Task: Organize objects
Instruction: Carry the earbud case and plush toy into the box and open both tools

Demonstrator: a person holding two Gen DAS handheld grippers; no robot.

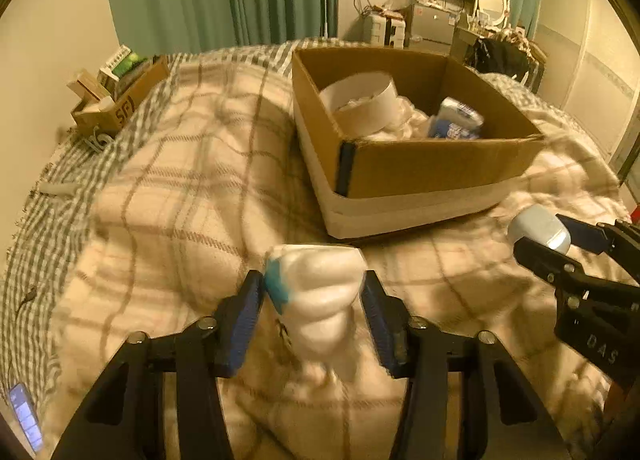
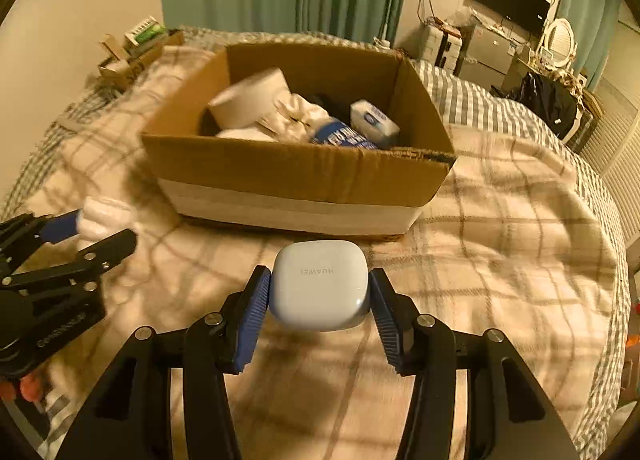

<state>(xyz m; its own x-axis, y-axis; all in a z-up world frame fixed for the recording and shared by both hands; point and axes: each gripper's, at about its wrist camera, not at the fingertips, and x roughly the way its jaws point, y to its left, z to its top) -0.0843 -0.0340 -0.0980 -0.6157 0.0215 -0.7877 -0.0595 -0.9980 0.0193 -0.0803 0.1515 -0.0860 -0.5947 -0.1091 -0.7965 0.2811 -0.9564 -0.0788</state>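
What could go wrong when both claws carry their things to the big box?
1. The right claw pinches the smooth, rounded pale-blue earbud case only at its sides, so it might slip out.
2. The soft white-and-teal bundle in the left claw droops and could sag free.
3. The brown cardboard box sits on a rumpled plaid blanket; a bump might tip it.

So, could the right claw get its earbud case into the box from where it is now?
Probably yes. The right claw grips the earbud case just short of the box, whose top is open. Only the near wall stands between them, so it would need to lift over that. The left claw is off to the side.
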